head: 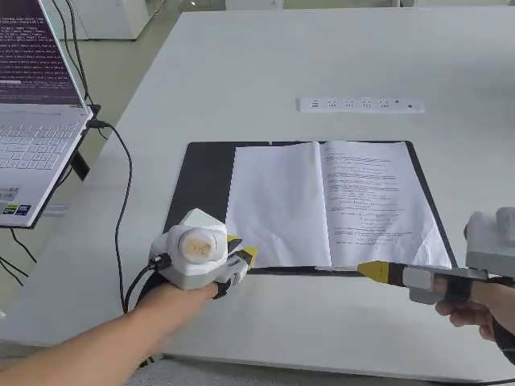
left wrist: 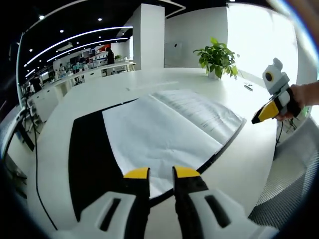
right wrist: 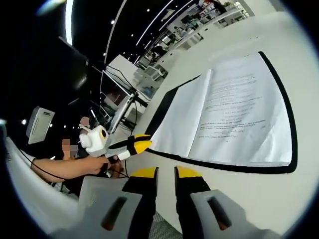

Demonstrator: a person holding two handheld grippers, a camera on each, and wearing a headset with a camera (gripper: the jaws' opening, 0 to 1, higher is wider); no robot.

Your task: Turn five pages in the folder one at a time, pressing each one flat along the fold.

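At the far left a laptop (head: 32, 112) stands open, well apart from the work. Next comes the left gripper (head: 245, 256), its yellow tips drawn together on nothing, just off the near left corner of the blank page (head: 273, 201), where that page meets the near edge of the folder (head: 201, 185). The folder lies open and flat in front of us with its black cover bare on the left. Its fold (head: 322, 201) runs straight away from us, so both sheets spread sideways from that line. Right of the fold lies the printed page (head: 374, 201), with a power strip (head: 360, 104) well beyond it. We judge this page to be the one to lift, since its free long edge faces right. The right gripper (head: 364, 270) is the nearer of the two to it. Its tips, likewise pressed together and empty, point leftward just beside that page's near edge, closer to the fold than to the outer corner. It would have to move right to catch the free edge, while the left gripper is better placed to press along the fold. In the head view the right gripper's body is cut off by the frame, and the print is too small to read. The stack under the printed page is perhaps several sheets thick, though we cannot tell how many.
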